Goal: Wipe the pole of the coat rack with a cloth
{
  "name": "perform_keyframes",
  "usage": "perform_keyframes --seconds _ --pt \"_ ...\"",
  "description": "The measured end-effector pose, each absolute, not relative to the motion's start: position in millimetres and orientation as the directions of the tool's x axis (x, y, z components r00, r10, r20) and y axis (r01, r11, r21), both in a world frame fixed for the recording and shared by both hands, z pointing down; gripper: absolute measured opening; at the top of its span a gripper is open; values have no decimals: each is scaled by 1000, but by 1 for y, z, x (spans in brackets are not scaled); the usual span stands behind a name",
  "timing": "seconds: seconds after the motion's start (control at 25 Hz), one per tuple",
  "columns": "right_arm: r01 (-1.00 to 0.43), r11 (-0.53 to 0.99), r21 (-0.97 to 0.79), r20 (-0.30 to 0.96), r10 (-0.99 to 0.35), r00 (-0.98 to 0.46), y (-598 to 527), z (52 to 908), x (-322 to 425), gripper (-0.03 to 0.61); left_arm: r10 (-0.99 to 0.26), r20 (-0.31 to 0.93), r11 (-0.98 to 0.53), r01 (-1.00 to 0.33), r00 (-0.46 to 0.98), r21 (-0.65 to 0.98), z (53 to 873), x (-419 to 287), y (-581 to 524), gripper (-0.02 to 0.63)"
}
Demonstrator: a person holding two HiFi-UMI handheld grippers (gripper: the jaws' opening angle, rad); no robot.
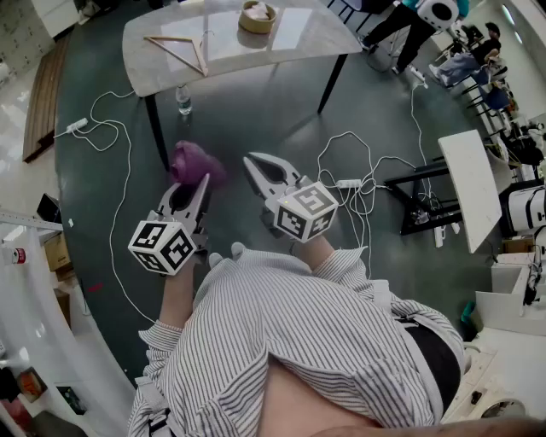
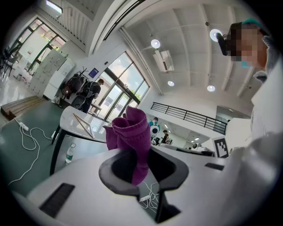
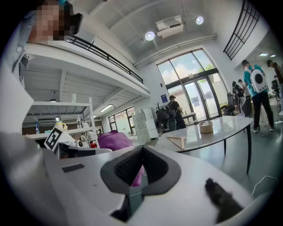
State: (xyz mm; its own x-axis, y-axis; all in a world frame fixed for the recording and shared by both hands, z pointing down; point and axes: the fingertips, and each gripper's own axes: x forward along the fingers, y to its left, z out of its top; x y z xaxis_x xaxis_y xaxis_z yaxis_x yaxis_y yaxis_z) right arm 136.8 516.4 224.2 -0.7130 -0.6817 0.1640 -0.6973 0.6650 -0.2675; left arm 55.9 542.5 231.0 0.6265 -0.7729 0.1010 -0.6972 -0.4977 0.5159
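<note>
Left gripper [image 1: 194,189] fingers pinch the purple cloth [image 1: 194,162]; right gripper [image 1: 256,164] fingers closed, empty. Lead with the cloth bunch and press it onto the pole.

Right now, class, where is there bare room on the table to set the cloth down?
Bare table top lies between the wooden triangle and the bowl, and right of the bowl. Crowded: the floor cables beside the right tool.
</note>
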Motion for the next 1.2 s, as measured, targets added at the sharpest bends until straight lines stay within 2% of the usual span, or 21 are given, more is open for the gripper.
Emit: perform_keyframes --seconds 0.36,0.52,0.72,0.92,1.2 --pt "-663 686 -300 160 -649 -744 520 229 120 15 -789 68 -457 -659 610 598 235 49 546 78" --pt "-660 690 -295 164 -644 -747 520 230 110 15 -794 75 -456 -672 604 583 234 36 547 78" --pt "-656 631 -415 119 -677 -726 514 230 110 15 -804 88 -449 -698 588 558 237 23 546 78" --pt "-697 622 -357 174 -689 -704 518 247 97 15 -790 93 -464 -690 606 555 244 13 553 78" --pt "-692 614 -379 206 -673 -710 515 266 72 15 -781 100 -455 -671 617 586 257 -7 545 78"
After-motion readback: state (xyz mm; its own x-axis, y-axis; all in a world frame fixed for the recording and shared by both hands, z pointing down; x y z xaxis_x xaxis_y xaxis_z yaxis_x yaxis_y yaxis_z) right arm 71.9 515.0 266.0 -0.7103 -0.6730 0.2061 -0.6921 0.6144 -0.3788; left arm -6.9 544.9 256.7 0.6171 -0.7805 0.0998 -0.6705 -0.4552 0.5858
